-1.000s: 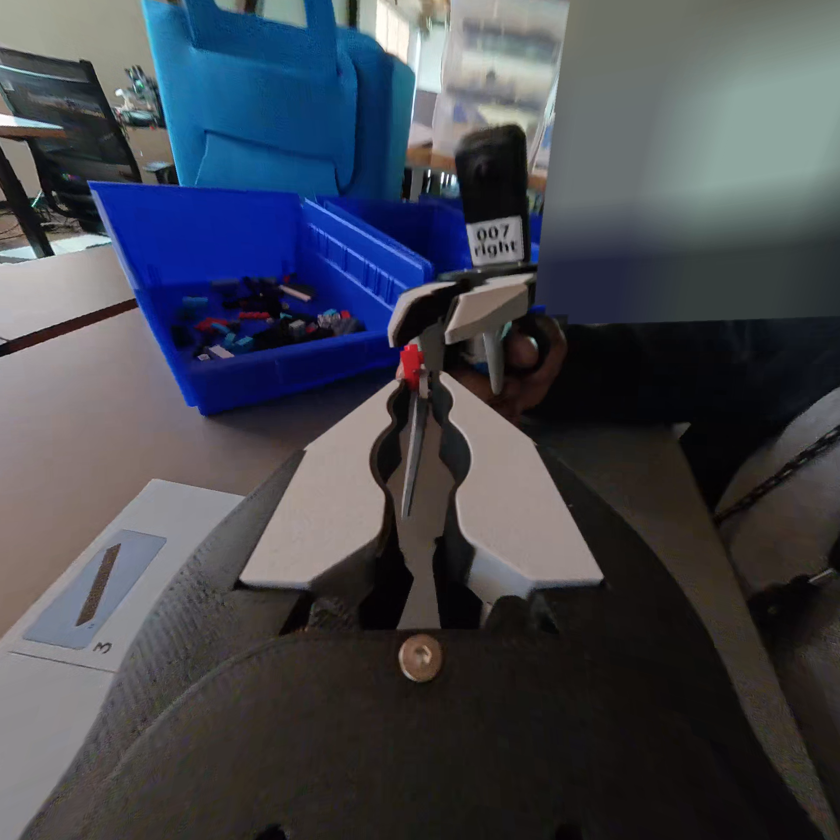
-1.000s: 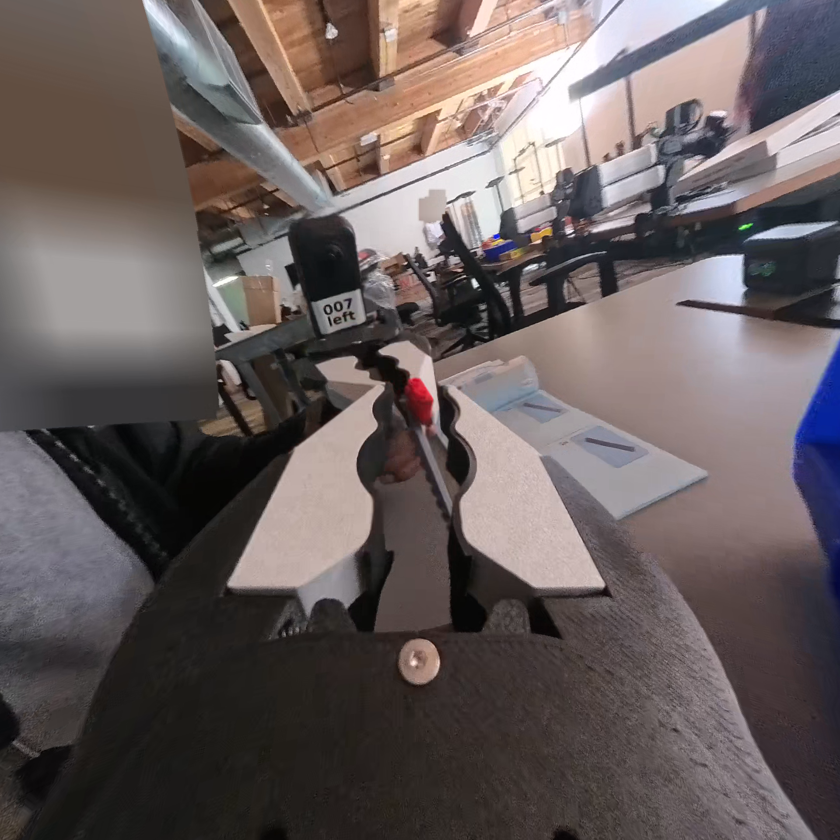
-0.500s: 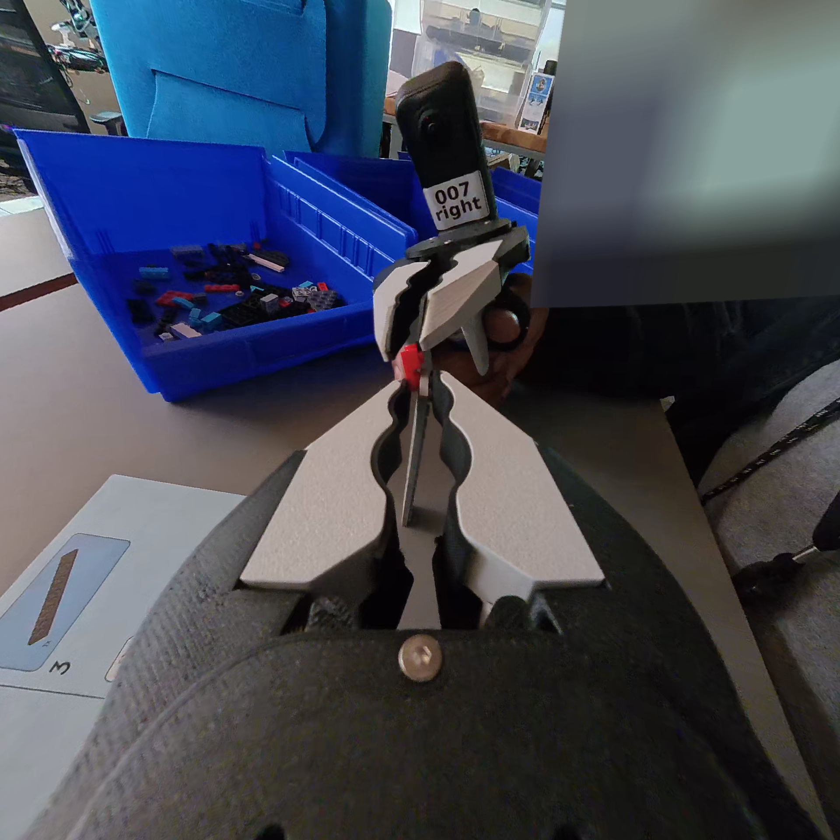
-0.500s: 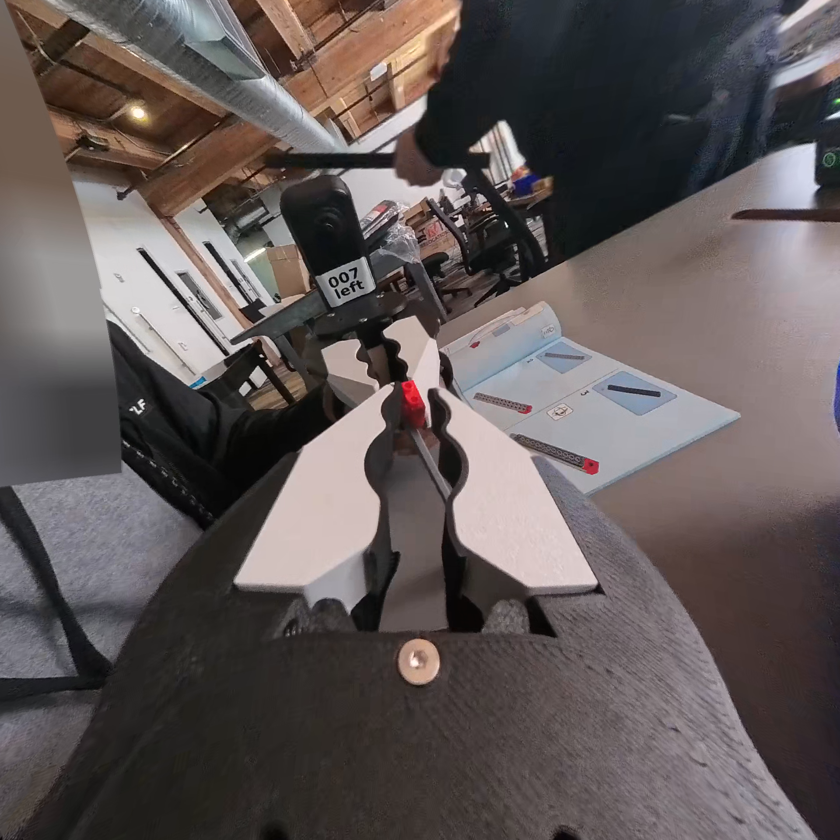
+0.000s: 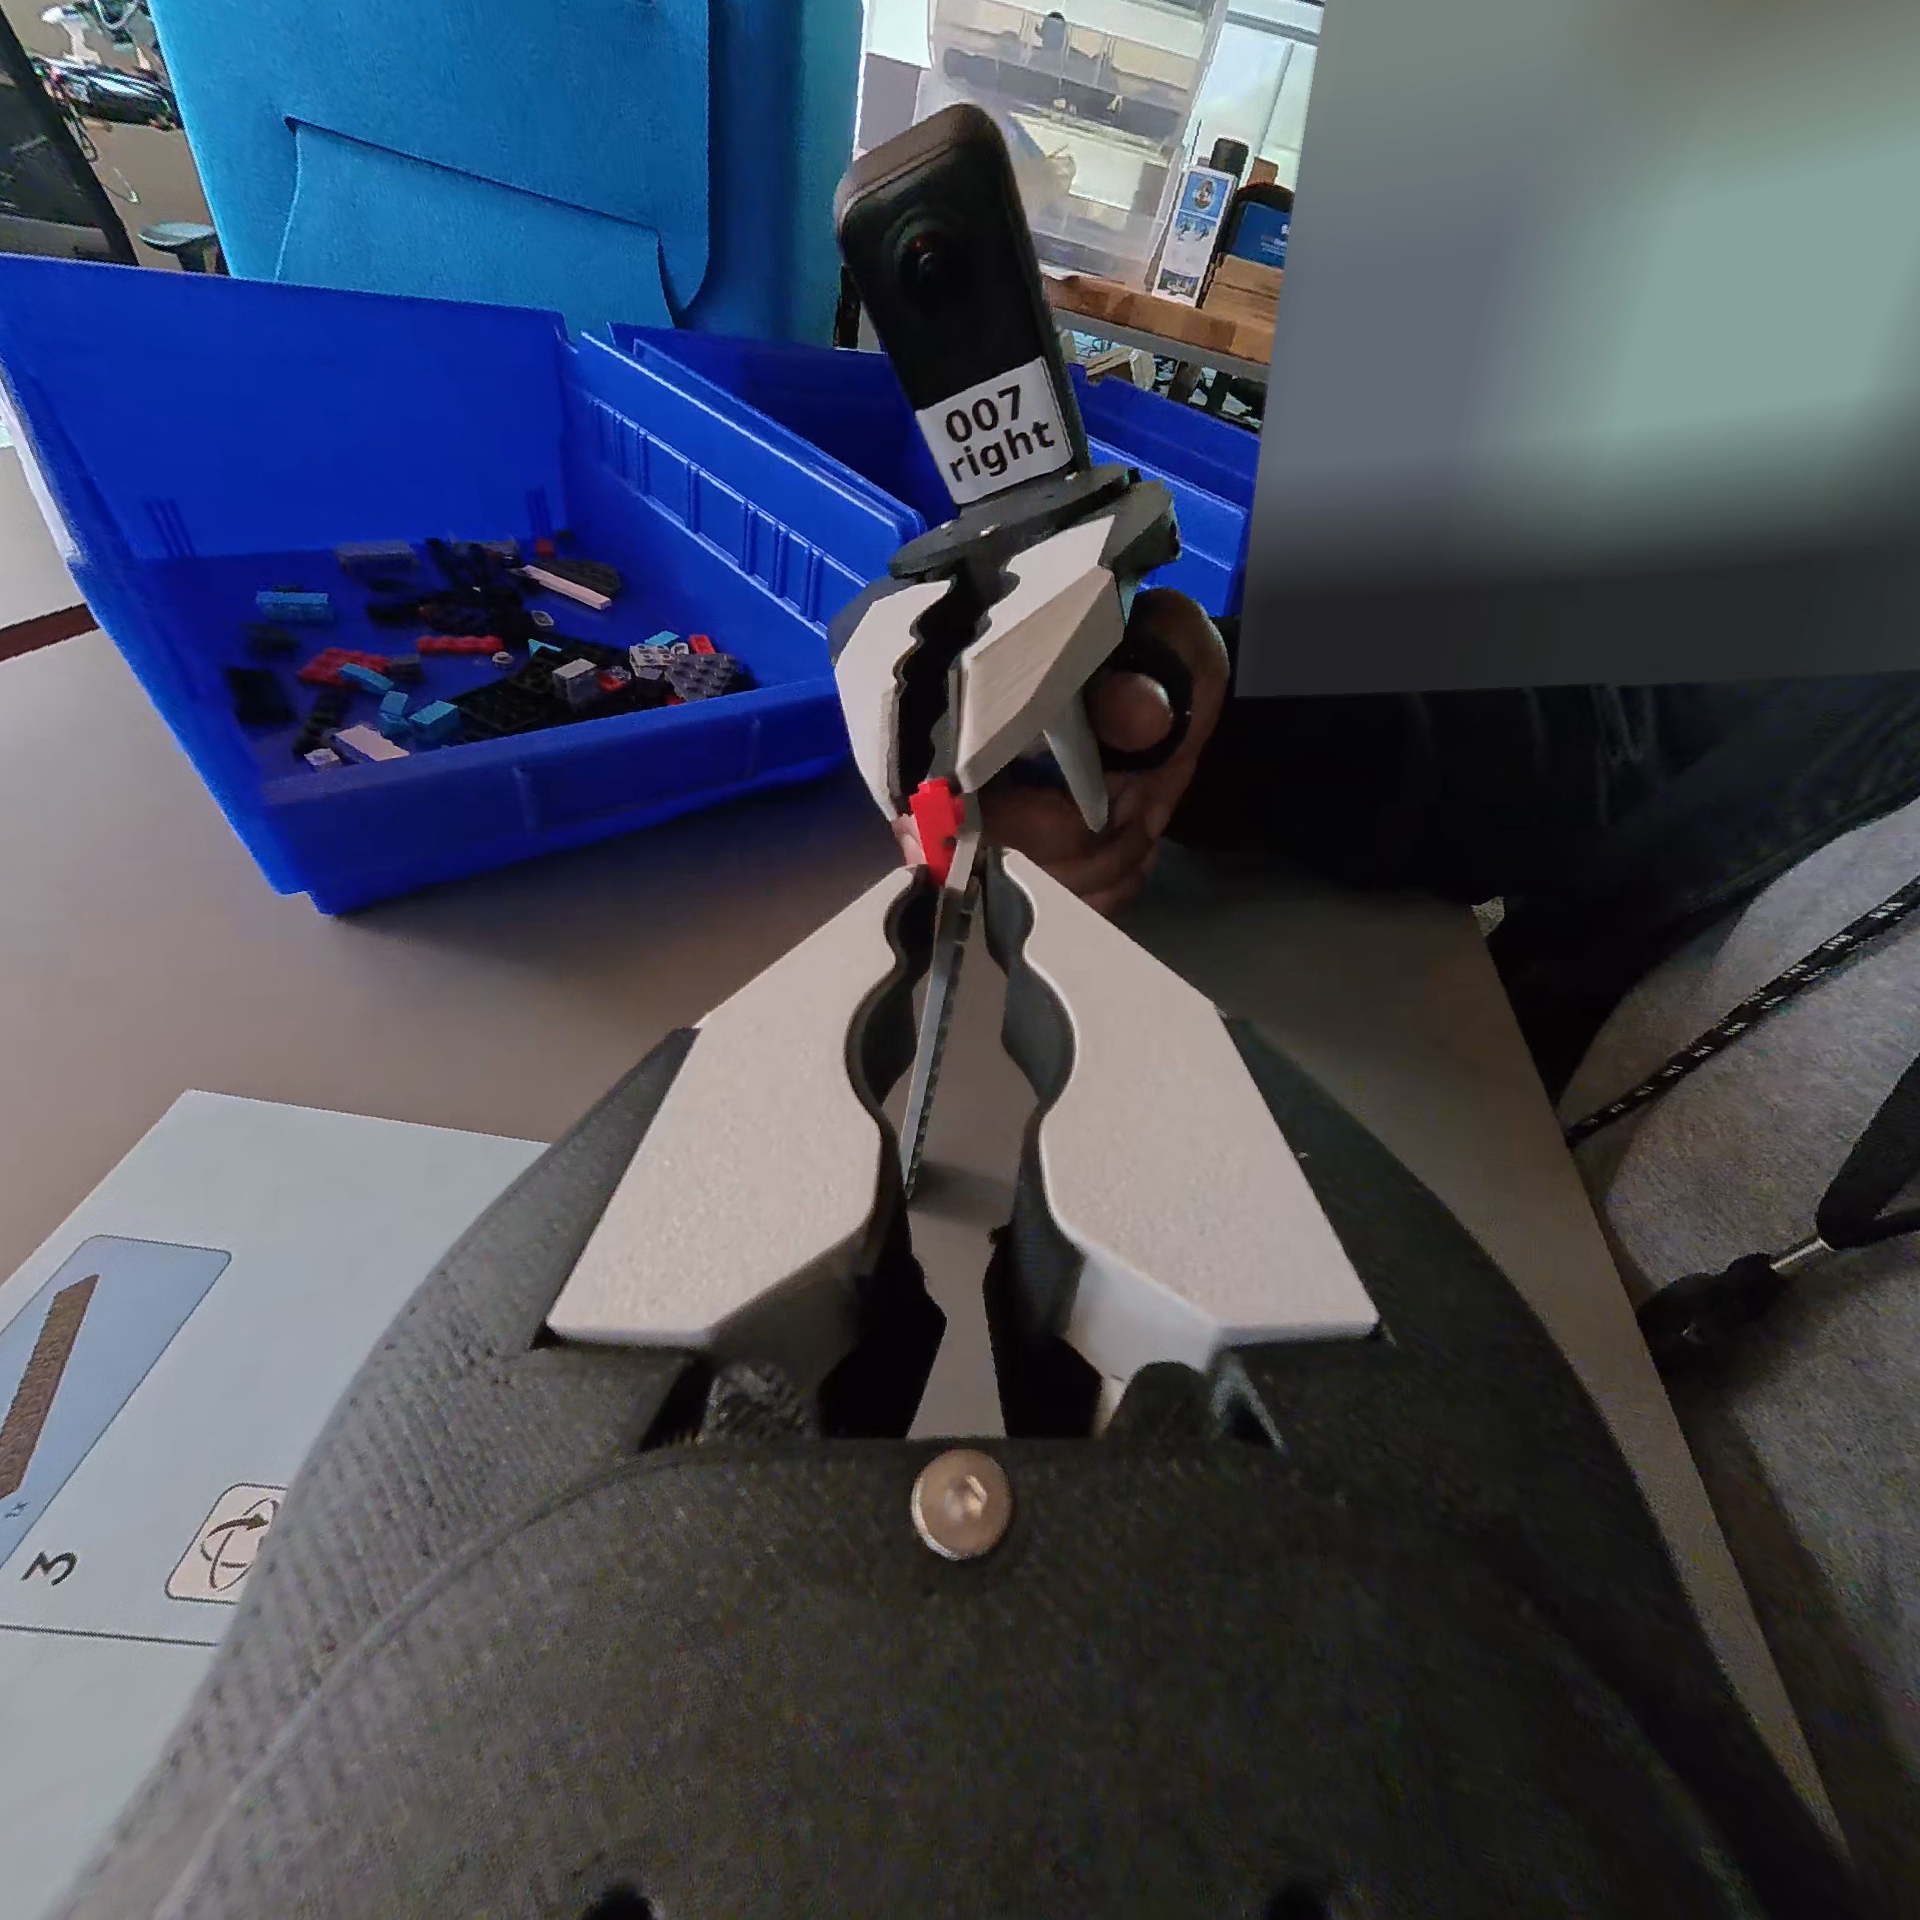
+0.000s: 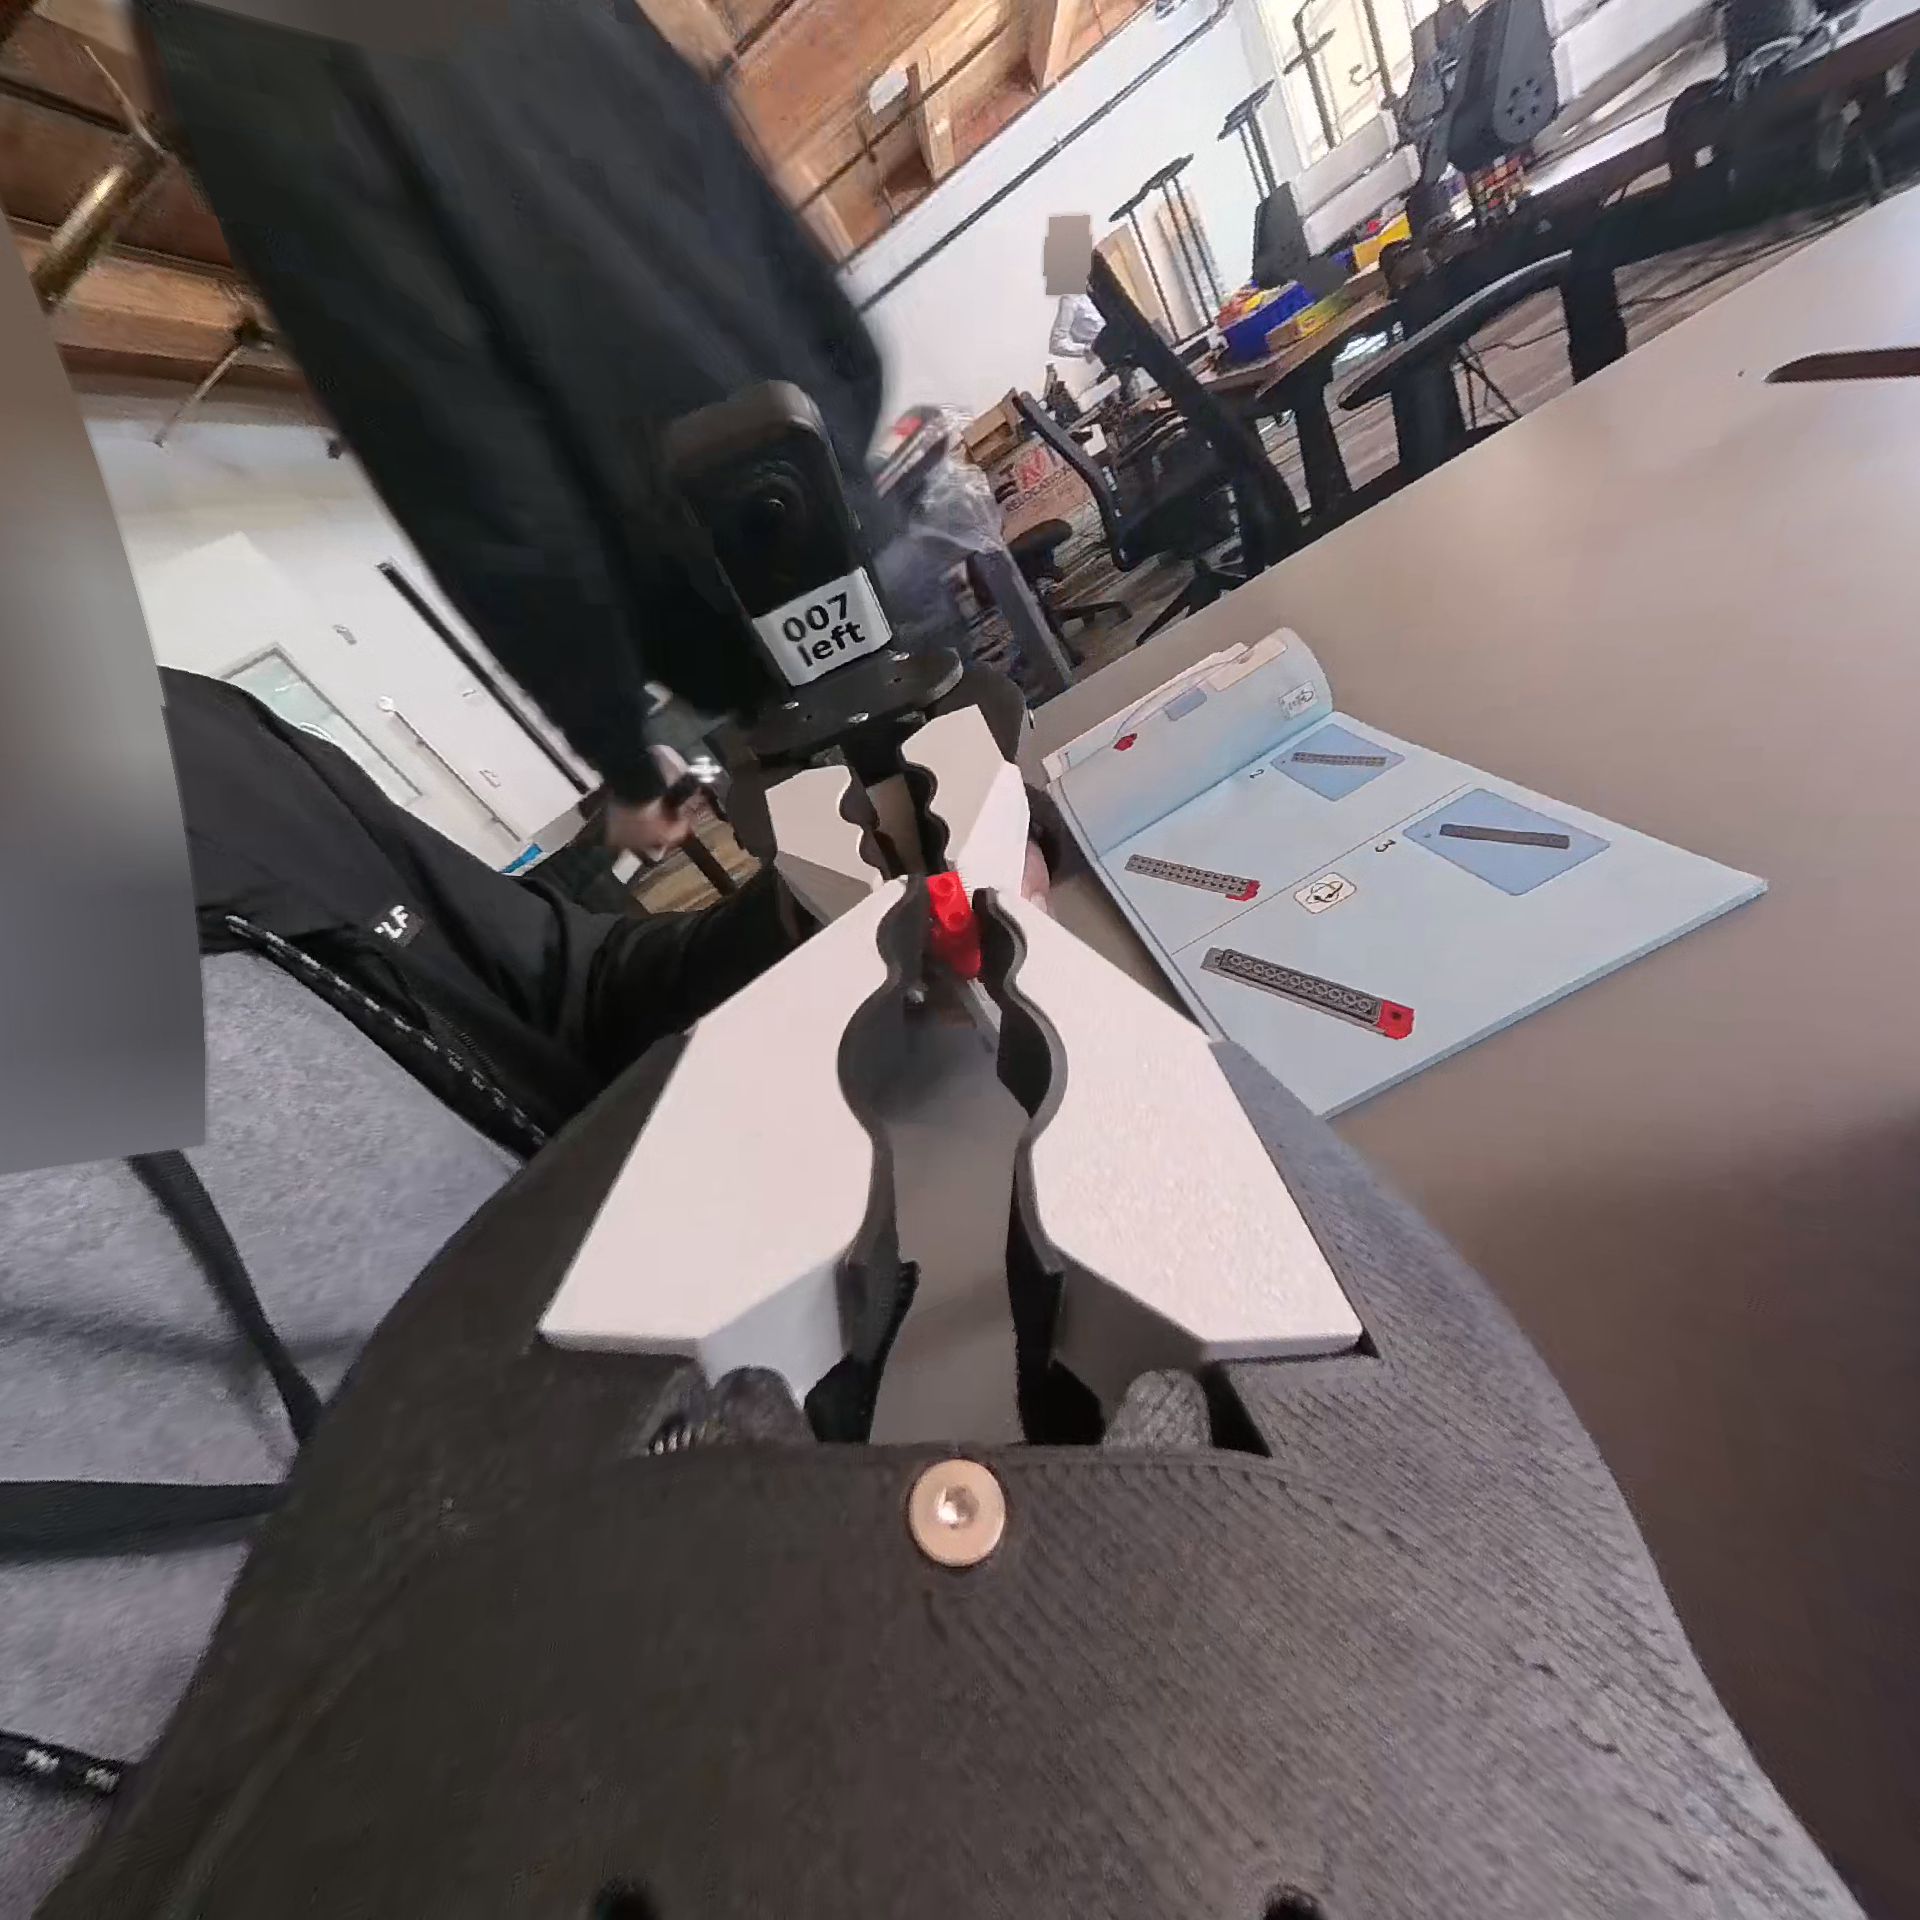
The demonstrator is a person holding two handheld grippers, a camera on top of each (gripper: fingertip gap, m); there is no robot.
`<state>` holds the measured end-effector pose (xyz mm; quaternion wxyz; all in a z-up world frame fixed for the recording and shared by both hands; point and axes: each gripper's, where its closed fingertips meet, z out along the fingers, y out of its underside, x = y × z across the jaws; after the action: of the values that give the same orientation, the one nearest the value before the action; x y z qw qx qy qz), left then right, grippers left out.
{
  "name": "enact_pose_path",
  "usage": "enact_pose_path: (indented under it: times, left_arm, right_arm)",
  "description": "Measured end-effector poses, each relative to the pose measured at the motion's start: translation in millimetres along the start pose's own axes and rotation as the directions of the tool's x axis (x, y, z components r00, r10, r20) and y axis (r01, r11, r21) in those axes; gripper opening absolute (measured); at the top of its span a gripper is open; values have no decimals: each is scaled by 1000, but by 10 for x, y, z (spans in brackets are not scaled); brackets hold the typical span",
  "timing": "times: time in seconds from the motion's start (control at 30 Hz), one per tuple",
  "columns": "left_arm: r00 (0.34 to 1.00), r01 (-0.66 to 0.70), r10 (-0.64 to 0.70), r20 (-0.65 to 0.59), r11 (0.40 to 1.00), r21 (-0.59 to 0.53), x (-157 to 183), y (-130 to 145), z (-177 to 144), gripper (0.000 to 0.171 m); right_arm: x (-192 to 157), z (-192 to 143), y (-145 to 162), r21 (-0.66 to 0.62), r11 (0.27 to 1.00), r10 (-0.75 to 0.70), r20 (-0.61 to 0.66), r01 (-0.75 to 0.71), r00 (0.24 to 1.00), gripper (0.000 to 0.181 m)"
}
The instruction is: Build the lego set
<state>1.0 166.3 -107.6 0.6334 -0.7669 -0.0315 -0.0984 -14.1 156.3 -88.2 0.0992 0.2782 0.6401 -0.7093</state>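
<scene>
My left gripper [image 5: 951, 883] is shut on a long thin grey plate [image 5: 935, 1039] that runs back between its fingers, held above the table. A small red brick [image 5: 935, 821] sits at the plate's far end. My right gripper [image 5: 925, 774] comes down from above, its tips shut on the red brick. In the right wrist view the red brick [image 6: 951, 925] sits between my right gripper's tips [image 6: 951, 904], with a short length of the grey plate [image 6: 982, 1013] below it. The left gripper [image 6: 914, 831] faces it, tip to tip.
A blue bin [image 5: 416, 831] with several loose bricks stands at the back left, a second blue bin [image 5: 1143, 436] behind it. An open instruction booklet [image 5: 260, 1299] lies on the table; it also shows in the right wrist view [image 6: 1403, 904]. A person in black [image 6: 468, 312] stands behind. The table edge and a grey lap [image 5: 1766, 1091] are right.
The right gripper has tilted further down over the red brick and closed in tip to tip with the left. Less of the grey plate shows in the right view. A person in black moved in behind.
</scene>
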Motion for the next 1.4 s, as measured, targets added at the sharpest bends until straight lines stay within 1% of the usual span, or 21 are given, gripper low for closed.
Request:
enact_pose_path:
  times: [0.17, 0.37, 0.43, 0.5, 0.57, 0.7, 0.97, 1.2, 1.4]
  left_arm:
    - [1000, 9, -9, 10, 1000, 6, -28, -5, -13, 9]
    - [999, 40, -40, -23, 999, 7, 5, 3, 2, 10]
    - [998, 56, -56, -30, 998, -18, 10, 49, 27, 9]
    - [999, 33, -34, -7, 997, -66, -7, 134, 60, 8]
    - [1000, 24, -24, -4, 996, -84, 4, 165, 85, 8]
    - [999, 46, -48, -21, 996, -80, 17, 166, 88, 8]
    - [988, 139, -142, -64, 988, -61, 17, 159, 81, 10]
    - [990, 126, -129, -52, 990, -62, 9, 145, 88, 10]
    - [990, 130, -132, -52, 990, -46, 1, 107, 72, 11]
  right_arm:
    - [6, -2, 36, -22, 999, 32, 11, -31, 999, 18]
    - [17, 1, 18, -13, 1000, -11, -14, 11, 1000, 12]
    - [19, -7, 2, -13, 999, -30, -28, 29, 999, 10]
    - [15, -16, -7, -20, 999, -44, -36, 44, 998, 10]
    - [15, -23, -12, -27, 998, -59, -47, 58, 997, 10]
    - [2, -7, 16, -48, 995, -87, -53, 84, 995, 10]
    - [-8, -24, 13, -61, 991, -125, -57, 122, 990, 10]
    - [-21, -37, 4, -78, 986, -153, -66, 148, 986, 10]
    - [-27, -41, 8, -111, 973, -211, -91, 201, 973, 10]
